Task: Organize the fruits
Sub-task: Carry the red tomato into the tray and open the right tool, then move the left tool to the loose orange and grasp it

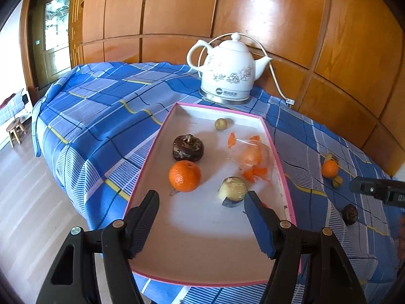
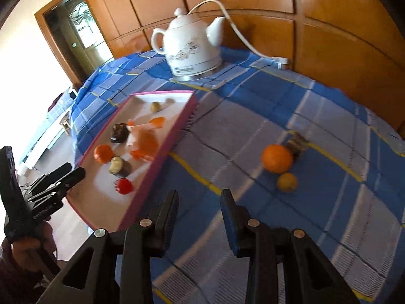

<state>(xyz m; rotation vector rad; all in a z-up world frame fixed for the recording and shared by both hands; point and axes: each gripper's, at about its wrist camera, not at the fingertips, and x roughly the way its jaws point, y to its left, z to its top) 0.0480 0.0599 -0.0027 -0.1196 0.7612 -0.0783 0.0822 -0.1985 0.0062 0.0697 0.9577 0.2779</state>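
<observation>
A pink-rimmed white tray point(image 1: 281, 167) point(image 2: 177, 126) holds an orange point(image 1: 184, 176), a dark round fruit point(image 1: 188, 148), a small yellow-green fruit point(image 1: 221, 124), a cut dark-skinned piece point(image 1: 233, 191), a clear bag of orange pieces point(image 1: 250, 157) and a red fruit point(image 2: 124, 186). My left gripper point(image 1: 202, 200) hovers open over the tray's near half with nothing between its fingers. On the cloth lie another orange point(image 2: 277, 158), a yellow fruit point(image 2: 286, 182) and a dark fruit point(image 2: 297, 143). My right gripper point(image 2: 198, 200) is open and empty above the cloth, just right of the tray.
A white ceramic kettle point(image 1: 227, 73) with its cord and plug point(image 2: 282, 63) stands behind the tray by the wooden wall. One more dark fruit point(image 1: 350, 214) lies near the table's right edge. The blue checked cloth point(image 2: 253, 101) drapes over the left edge above the floor.
</observation>
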